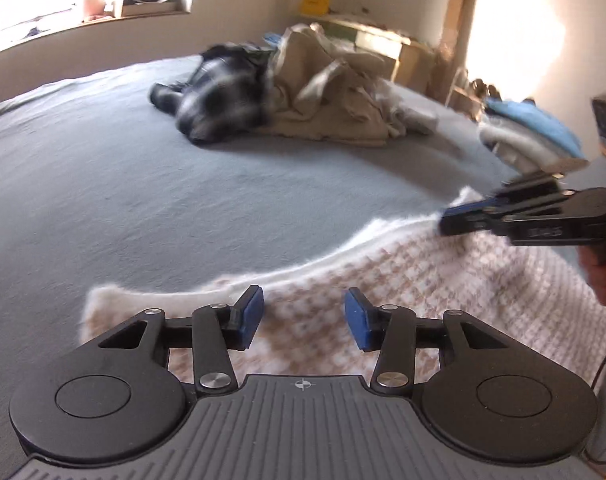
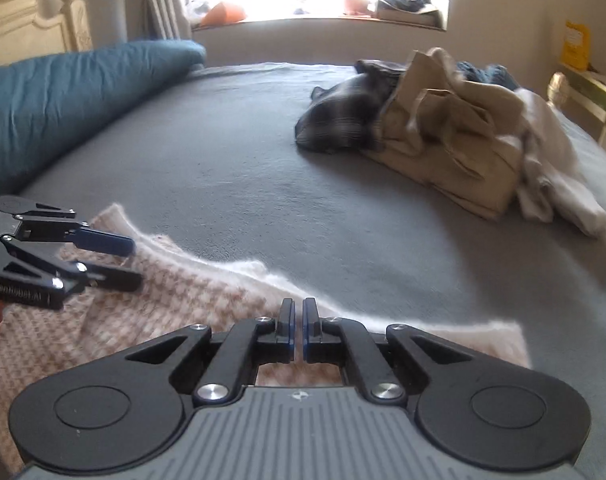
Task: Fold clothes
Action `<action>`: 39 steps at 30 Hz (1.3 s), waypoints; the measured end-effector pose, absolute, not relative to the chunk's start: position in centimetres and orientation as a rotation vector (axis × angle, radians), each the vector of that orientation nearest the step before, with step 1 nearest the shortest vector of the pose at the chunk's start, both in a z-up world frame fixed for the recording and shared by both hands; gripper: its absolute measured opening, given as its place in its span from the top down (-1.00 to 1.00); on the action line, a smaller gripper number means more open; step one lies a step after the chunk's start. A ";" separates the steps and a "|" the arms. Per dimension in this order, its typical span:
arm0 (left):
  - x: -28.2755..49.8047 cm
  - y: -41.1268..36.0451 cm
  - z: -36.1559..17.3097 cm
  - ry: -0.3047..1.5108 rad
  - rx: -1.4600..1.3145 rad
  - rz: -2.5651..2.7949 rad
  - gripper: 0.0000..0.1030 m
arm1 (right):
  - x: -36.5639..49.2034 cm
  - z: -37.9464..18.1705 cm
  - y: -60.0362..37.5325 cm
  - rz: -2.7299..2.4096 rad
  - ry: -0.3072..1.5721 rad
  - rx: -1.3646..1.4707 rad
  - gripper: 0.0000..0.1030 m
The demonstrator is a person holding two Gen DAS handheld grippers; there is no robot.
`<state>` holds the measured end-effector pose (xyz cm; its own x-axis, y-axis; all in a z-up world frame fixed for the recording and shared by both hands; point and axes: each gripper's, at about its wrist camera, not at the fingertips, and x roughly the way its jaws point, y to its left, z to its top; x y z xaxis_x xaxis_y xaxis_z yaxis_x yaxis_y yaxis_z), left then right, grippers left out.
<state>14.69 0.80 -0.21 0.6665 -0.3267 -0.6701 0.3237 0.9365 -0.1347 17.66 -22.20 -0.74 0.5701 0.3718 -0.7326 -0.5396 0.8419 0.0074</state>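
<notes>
Sweater [image 1: 443,280] lies flat, long axis along bed's [image 1: 143,200] near edge.

A fuzzy pink-and-white knit garment [image 1: 443,280] lies spread flat on the grey bed's near edge.

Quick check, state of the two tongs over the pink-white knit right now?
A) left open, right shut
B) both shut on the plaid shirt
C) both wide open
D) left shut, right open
A: the left tongs show a clear gap between the blue pads above the knit garment, while the right tongs have their pads nearly together at the knit's edge.
</notes>
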 end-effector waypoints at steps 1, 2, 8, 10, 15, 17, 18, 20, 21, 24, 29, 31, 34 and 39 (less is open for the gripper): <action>14.9 0.4 -0.9 0.756 0.032 -0.348 0.11 | 18.1 -1.2 -21.8 0.541 0.801 -0.237 0.98; 14.9 0.4 -1.5 0.749 0.058 -0.335 0.10 | 18.3 -1.2 -22.3 0.535 0.812 -0.206 1.00; 13.3 2.3 0.0 0.735 0.062 -0.262 -0.04 | 18.8 -0.3 -24.9 0.502 0.845 -0.072 0.97; 12.1 2.6 1.2 0.703 0.087 -0.257 -0.04 | 17.2 1.1 -25.5 0.488 0.836 -0.091 0.96; 10.6 2.4 0.9 0.762 0.036 -0.320 -0.05 | 15.1 -1.0 -25.9 0.451 0.913 -0.164 0.97; 11.2 1.7 -1.8 0.834 0.109 -0.274 -0.07 | 14.7 -2.6 -26.2 0.439 0.914 -0.176 1.00; 11.2 2.0 -2.3 0.835 0.095 -0.277 -0.07 | 14.6 -3.1 -26.3 0.437 0.902 -0.170 1.00; 10.9 2.5 -1.2 0.826 0.068 -0.270 -0.05 | 14.7 -1.8 -26.1 0.411 0.931 -0.165 1.00; 10.4 2.6 -0.3 0.808 0.077 -0.263 -0.03 | 14.7 -1.2 -26.0 0.398 0.944 -0.167 0.97; 8.4 3.0 2.2 0.742 0.082 -0.319 -0.04 | 12.5 1.7 -25.5 0.452 0.918 -0.204 0.96; 6.3 1.4 0.8 0.830 0.059 -0.483 -0.05 | 9.1 1.8 -22.7 0.614 0.943 -0.244 0.95; 6.2 0.8 -1.2 0.849 0.098 -0.470 -0.07 | 9.4 -1.9 -21.8 0.561 0.992 -0.323 0.95; 6.3 0.8 -1.8 0.848 0.106 -0.444 -0.05 | 10.1 -1.6 -22.6 0.557 1.012 -0.236 0.95; 3.9 1.9 1.8 0.801 0.111 -0.484 -0.05 | 8.0 2.3 -22.8 0.647 1.028 -0.206 0.93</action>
<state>3.91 1.87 1.83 0.5932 -0.3745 -0.7127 0.4571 0.8854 -0.0848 7.95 -22.77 2.28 0.3505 0.4024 -0.8457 -0.5885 0.7971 0.1354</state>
